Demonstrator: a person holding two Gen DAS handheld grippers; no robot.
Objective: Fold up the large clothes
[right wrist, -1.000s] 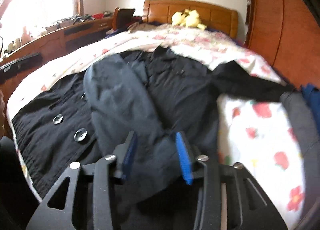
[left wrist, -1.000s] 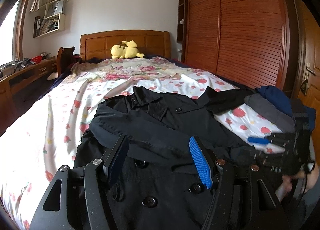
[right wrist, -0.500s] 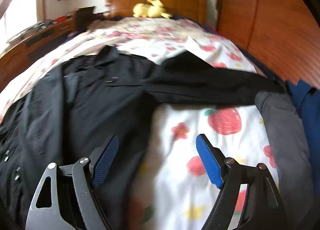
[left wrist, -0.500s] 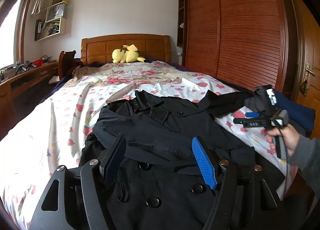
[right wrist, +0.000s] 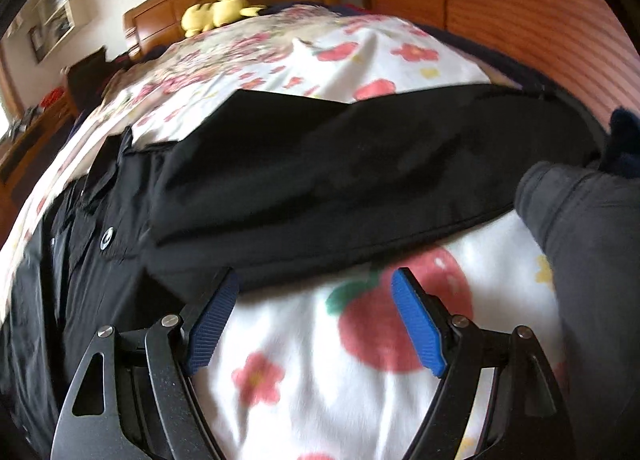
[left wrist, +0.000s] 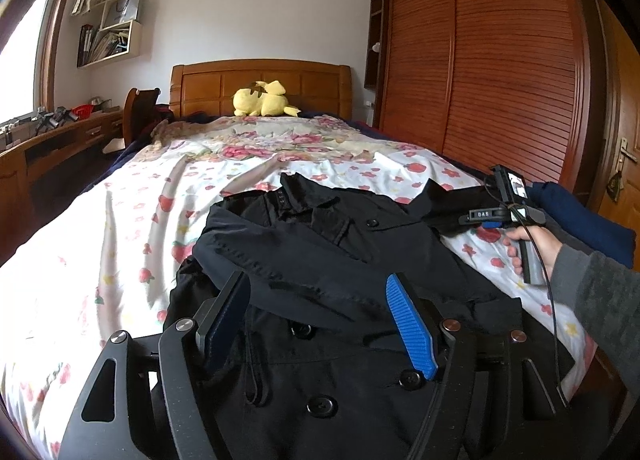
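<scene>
Bedroom: a wooden bed (left wrist: 262,74) under a floral bedspread (left wrist: 132,216), a desk (left wrist: 48,144) along the left wall, a yellow plush toy (left wrist: 266,99) at the headboard, a louvred wardrobe (left wrist: 516,60) on the right. At the left, the left gripper (left wrist: 320,316) hovers over the foot of the bed, its jaws wide apart with nothing between them. Directly beneath and beyond it lies the black coat (left wrist: 320,260), front up with its buttons showing, one sleeve laid across the chest. Moving right, the other sleeve (right wrist: 360,180) runs out flat over the bedspread toward the bed's right edge, its cuff near folded grey and navy garments (right wrist: 592,240). The right gripper (right wrist: 316,316), seen in the person's hand in the left view, hangs just short of this sleeve's near edge, jaws fully parted and empty. Assessment: the fabric appears to be a medium-weight woven cloth, soft and limp but bulky; it should drape and sag when lifted and may slide on the sheet. The best hold would seem to be the sleeve's seamed edge toward the cuff, where layers pinch together.
</scene>
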